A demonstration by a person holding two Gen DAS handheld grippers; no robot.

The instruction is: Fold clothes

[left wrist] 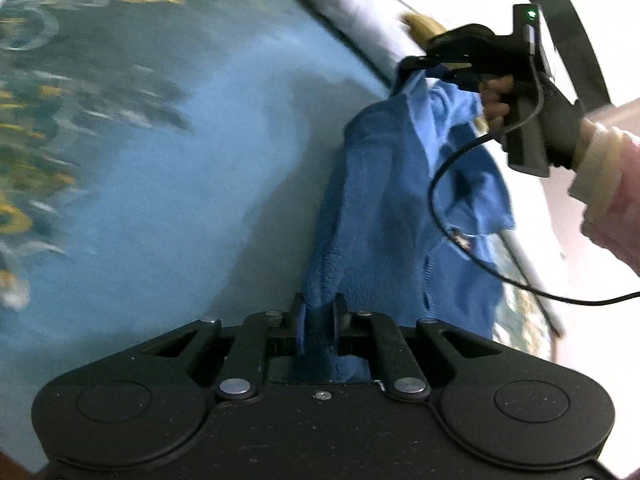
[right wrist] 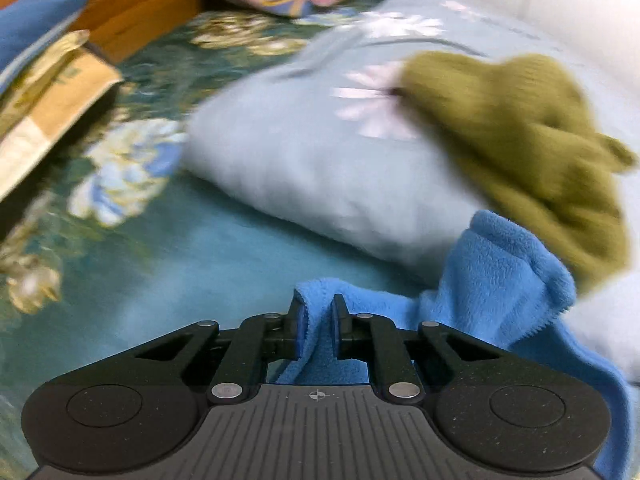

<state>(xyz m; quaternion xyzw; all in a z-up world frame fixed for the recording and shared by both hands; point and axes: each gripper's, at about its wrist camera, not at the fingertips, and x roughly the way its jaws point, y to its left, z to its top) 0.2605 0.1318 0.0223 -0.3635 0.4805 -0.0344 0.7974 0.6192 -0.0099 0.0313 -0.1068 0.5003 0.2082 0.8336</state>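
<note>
Both the left gripper [left wrist: 319, 312] and right gripper [right wrist: 316, 312] have fingers clamped on the blue fleece garment [left wrist: 380, 208] between them.

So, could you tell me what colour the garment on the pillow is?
Olive green garment; right wrist view.

**No readable text in either view**

No word, brand, number or label could be read in either wrist view. The cardboard box [right wrist: 48, 92] at the left of the right wrist view carried greenish printing, but it was too blurred to make out. The only sign was a small crosshair mark [right wrist: 317, 395] moulded on the body of the right tool, just behind its jaws.
</note>
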